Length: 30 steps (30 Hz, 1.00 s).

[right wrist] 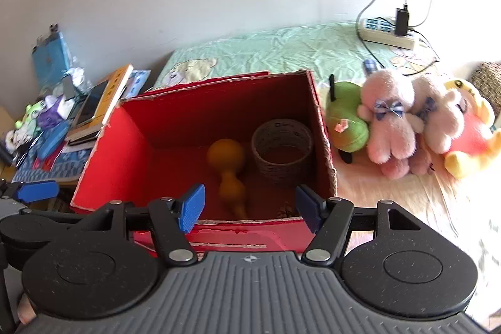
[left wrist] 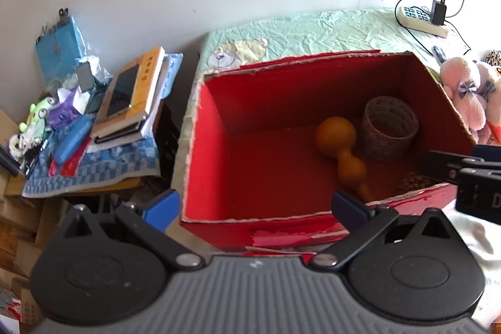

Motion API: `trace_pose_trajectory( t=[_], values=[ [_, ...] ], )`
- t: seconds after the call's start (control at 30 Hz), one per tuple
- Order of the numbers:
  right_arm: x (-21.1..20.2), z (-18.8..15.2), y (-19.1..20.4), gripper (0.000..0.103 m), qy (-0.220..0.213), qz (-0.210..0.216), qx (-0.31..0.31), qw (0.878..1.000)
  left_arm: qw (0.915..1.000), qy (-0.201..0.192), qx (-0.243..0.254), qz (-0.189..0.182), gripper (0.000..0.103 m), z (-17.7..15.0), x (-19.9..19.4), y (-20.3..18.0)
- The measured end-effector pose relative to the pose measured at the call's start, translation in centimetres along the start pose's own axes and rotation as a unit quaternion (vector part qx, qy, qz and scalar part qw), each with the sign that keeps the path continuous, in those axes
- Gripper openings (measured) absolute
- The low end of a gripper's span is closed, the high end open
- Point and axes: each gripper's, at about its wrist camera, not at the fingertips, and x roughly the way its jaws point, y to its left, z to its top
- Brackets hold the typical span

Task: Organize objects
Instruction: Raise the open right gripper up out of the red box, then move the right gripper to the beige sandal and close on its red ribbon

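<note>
My left gripper (left wrist: 255,207): fingers wide apart, holding nothing, at the near wall of the box.
My right gripper (right wrist: 250,210): fingers apart too, nothing between them.
Red box (right wrist: 103,152): open on top so things can drop in.
Inside: orange gourd (right wrist: 227,169) lying down, woven basket (right wrist: 281,151) just beside it.
Plush toys (right wrist: 391,127): outside, right of the box, probably next.
Far: power strip (right wrist: 386,33) on the sheet.

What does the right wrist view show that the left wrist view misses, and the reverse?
Only the right wrist view shows the green plush and yellow plush beside the box. Only the left shows nothing notable of its own; its side-table clutter is just larger. Both share the red box, gourd, woven basket, pink plush and power strip.
</note>
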Motion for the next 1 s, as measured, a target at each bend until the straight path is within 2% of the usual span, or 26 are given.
trace_pose_trajectory(
  t=[0.13, 0.33, 0.4, 0.5, 0.57, 0.8, 0.9, 1.0],
  values=[
    [0.0, -0.1, -0.1, 0.067, 0.007, -0.013, 0.006, 1.0, 0.9998, 0.002, -0.011, -0.014, 0.103, 0.0, 0.2, 0.6],
    [-0.5, 0.6, -0.1, 0.068, 0.002, -0.017, -0.003, 1.0, 0.9998, -0.007, -0.015, 0.009, 0.103, 0.5, 0.0, 0.1],
    [-0.7, 0.9, -0.3, 0.073, -0.011, -0.014, 0.0, 1.0, 0.9999, -0.001, -0.015, -0.003, 0.103, 0.8, 0.1, 0.0],
    [-0.4, 1.0, -0.4, 0.073, -0.003, -0.018, -0.004, 1.0, 0.9998, -0.002, -0.017, 0.013, 0.103, 1.1, 0.4, -0.2],
    [-0.3, 0.9, -0.4, 0.073, -0.004, -0.019, -0.005, 1.0, 0.9997, 0.001, -0.023, 0.002, 0.103, 1.2, 0.5, 0.0],
    [0.7, 0.2, -0.4, 0.073, 0.003, -0.027, 0.009, 1.0, 0.9999, 0.002, -0.01, 0.008, 0.103, 0.9, 1.4, -0.2],
    [0.8, 0.7, -0.1, 0.073, 0.014, -0.009, 0.011, 1.0, 0.9999, 0.006, -0.006, 0.01, 0.103, 1.0, 1.6, -0.3],
    [0.6, 1.2, 0.4, 0.073, 0.008, -0.001, 0.004, 1.0, 0.9999, 0.004, -0.007, 0.006, 0.103, 1.1, 1.5, 0.0]
  ],
)
